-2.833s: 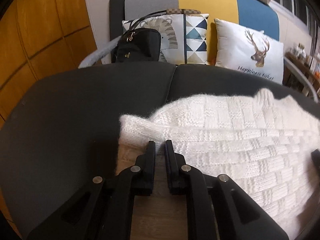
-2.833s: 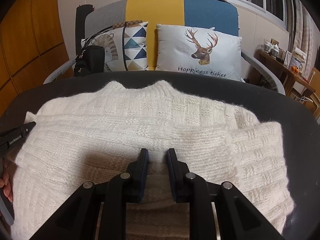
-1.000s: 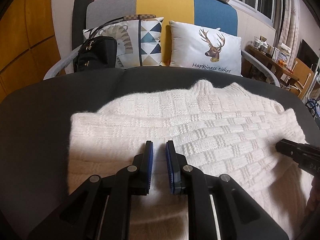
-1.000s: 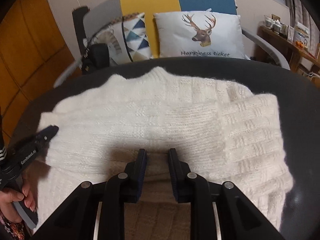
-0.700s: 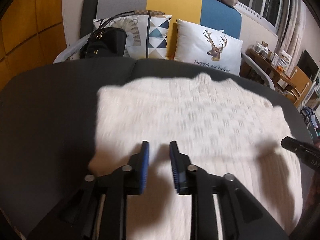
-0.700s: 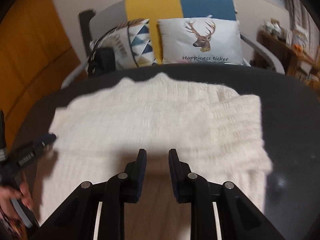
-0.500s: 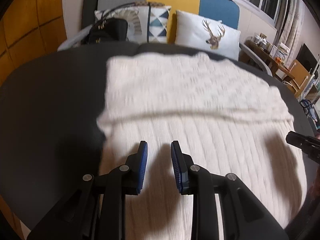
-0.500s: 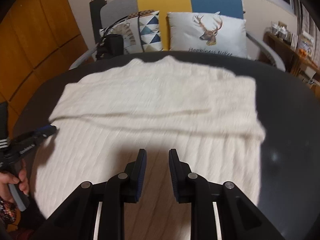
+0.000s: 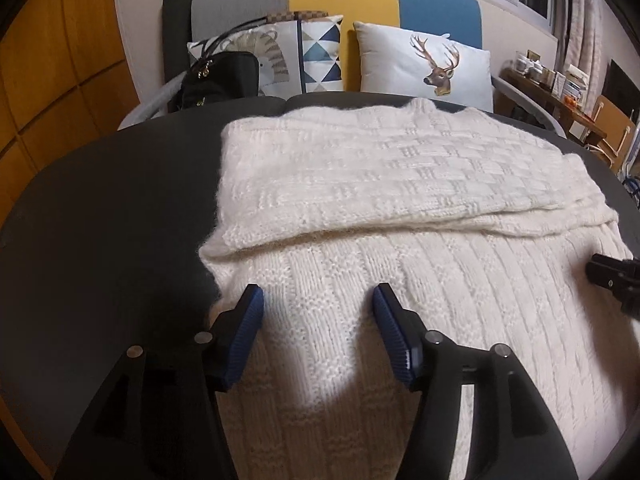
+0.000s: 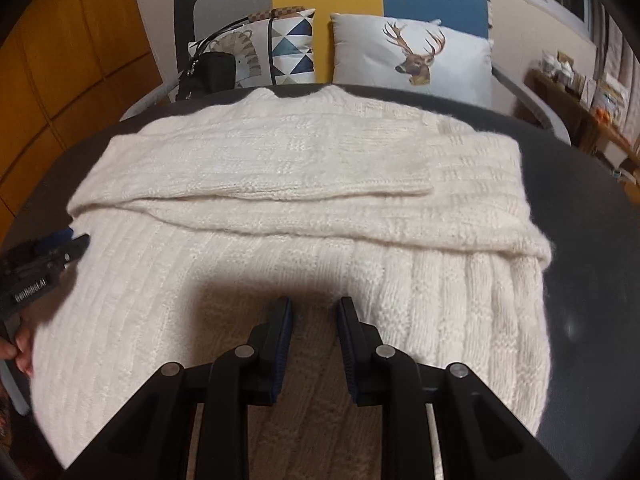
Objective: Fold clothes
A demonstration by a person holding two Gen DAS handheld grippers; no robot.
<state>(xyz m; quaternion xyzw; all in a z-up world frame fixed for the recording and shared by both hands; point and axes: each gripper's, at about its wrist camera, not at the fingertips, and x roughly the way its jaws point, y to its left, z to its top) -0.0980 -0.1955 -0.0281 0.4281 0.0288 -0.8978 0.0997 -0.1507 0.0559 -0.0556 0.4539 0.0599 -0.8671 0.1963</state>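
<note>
A white knit sweater (image 9: pixel 400 208) (image 10: pixel 300 160) lies flat on a dark cushion (image 9: pixel 100 220), collar at the far side and a folded layer running across its middle. My left gripper (image 9: pixel 318 292) hovers over the sweater's near left part. Its jaws are opening wide, with knit below them and nothing pinched. My right gripper (image 10: pixel 315 304) hangs over the near middle of the sweater, its blue pads a narrow gap apart with no fabric caught between them. Each gripper also shows in the other's view: the right gripper (image 9: pixel 612 276) and the left gripper (image 10: pixel 74 238).
Behind the cushion stands a sofa back with a deer pillow (image 9: pixel 432 68), a patterned pillow (image 9: pixel 316 56) and a black bag (image 9: pixel 220 80). A cluttered side table (image 9: pixel 560 88) is at the far right. A hand (image 10: pixel 22 354) holds the left gripper.
Both grippers have drawn back from the fold line toward the sweater's near end. The left jaws have spread from nearly closed to wide. The right jaws keep the same narrow gap.
</note>
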